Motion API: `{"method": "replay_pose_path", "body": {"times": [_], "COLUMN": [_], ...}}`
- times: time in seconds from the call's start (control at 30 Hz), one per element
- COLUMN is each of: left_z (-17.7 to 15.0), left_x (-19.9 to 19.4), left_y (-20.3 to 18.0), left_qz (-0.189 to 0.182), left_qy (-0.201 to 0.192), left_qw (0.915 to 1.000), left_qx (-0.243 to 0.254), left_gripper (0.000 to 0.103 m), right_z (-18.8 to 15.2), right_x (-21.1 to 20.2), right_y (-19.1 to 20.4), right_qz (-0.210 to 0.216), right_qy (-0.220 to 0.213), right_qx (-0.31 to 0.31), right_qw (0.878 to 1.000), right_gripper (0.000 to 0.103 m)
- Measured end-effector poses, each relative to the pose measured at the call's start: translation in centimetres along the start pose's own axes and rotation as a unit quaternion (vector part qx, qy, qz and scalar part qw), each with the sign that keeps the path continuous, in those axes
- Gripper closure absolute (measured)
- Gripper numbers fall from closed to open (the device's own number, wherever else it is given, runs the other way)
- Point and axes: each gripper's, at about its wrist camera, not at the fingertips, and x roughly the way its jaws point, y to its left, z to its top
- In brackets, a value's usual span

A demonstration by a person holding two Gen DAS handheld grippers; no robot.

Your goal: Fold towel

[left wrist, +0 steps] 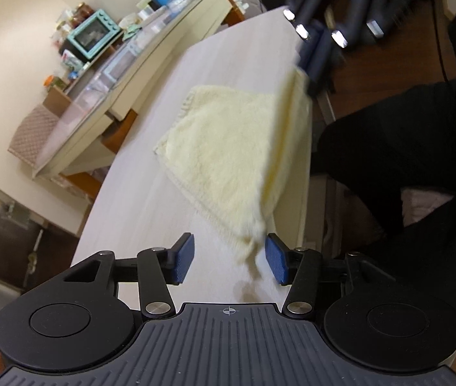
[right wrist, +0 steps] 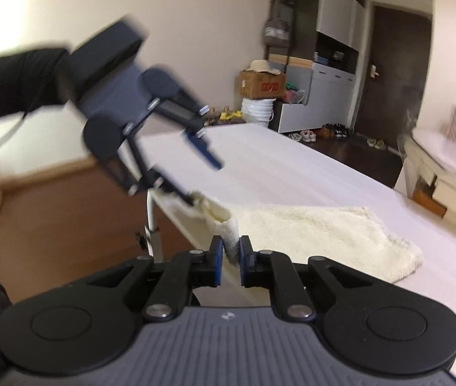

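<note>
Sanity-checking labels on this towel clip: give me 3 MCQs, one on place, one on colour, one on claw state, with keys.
1. Where does the towel lie?
A. on the pale table
B. on the floor
C. draped over a chair

2. What colour are the claw pads?
A. red
B. blue
C. green

3. What is the state of the two claws?
A. both open
B. both shut on the towel
C. left claw open, right claw shut on the towel

Key:
1 A: the cream cloth rests on the tabletop in both views.
2 B: the pads facing each other on each claw are blue.
3 C: the left wrist view shows a wide gap with a towel corner loose near one pad; the right wrist view shows the pads pinching a fold.
</note>
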Motion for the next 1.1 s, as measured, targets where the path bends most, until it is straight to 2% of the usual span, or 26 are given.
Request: {"method": "replay_pose_path", "body": {"times": [0.07, 0.13, 0.27, 0.3, 0.33, 0.4, 0.53, 0.6, 0.7, 0.83, 1.0, 1.1], "left_z": [0.1, 0.3, 1.4, 1.7, 2.0, 2.6, 3.4, 4.1, 5.3, 6.9, 9.0, 9.7], "left_x": [0.4, 0.6, 1.0, 1.1, 1.1, 1.1, 0.3, -0.8, -1.7, 0.0, 5.4, 8.0], "left_y": [-0.6, -1.0, -1.6, -1.7, -1.7, -1.4, -1.0, -0.7, 0.5, 3.6, 8.6, 10.6], "left_qz": [-0.002, -0.002, 0.002, -0.002, -0.007, -0.034, -0.072, -0.098, -0.116, -0.096, -0.082, -0.076], "left_qy": [0.0, -0.008, -0.025, -0.028, -0.03, -0.028, -0.028, -0.036, -0.043, -0.035, -0.016, -0.007], "left_qw": [1.0, 0.9998, 0.999, 0.9988, 0.9985, 0.9984, 0.997, 0.9945, 0.9923, 0.9937, 0.9923, 0.9906], "left_qx": [0.009, 0.016, 0.038, 0.042, 0.044, 0.035, 0.012, -0.001, -0.013, -0.046, -0.091, -0.114], "left_gripper": [0.052, 0.058, 0.06, 0.067, 0.079, 0.096, 0.097, 0.097, 0.097, 0.097, 0.097, 0.097], "right_z": [0.2, 0.2, -0.2, -0.3, -0.4, -0.6, -1.0, -1.4, -1.6, -1.2, -1.1, -1.4], "right_x": [-0.7, -0.9, -1.4, -1.5, -1.6, -1.8, -2.5, -3.5, -4.5, -4.9, -2.6, -1.5], "right_y": [-1.0, -1.5, -2.2, -2.3, -2.5, -2.6, -2.9, -3.5, -4.5, -8.1, -14.8, -17.2], "right_qz": [0.005, 0.005, 0.006, 0.006, 0.006, 0.006, 0.012, 0.033, 0.05, 0.056, 0.057, 0.052], "right_qy": [-0.008, -0.008, -0.001, 0.002, 0.002, 0.003, 0.003, 0.006, 0.011, 0.008, -0.005, -0.007], "right_qx": [0.018, 0.023, 0.031, 0.032, 0.033, 0.04, 0.052, 0.064, 0.075, 0.118, 0.206, 0.236], "right_qw": [1.0, 1.0, 1.0, 0.999, 0.999, 0.999, 0.999, 0.997, 0.996, 0.991, 0.977, 0.97], "right_gripper": [0.091, 0.091, 0.091, 0.091, 0.091, 0.091, 0.091, 0.091, 0.091, 0.091, 0.091, 0.091]}}
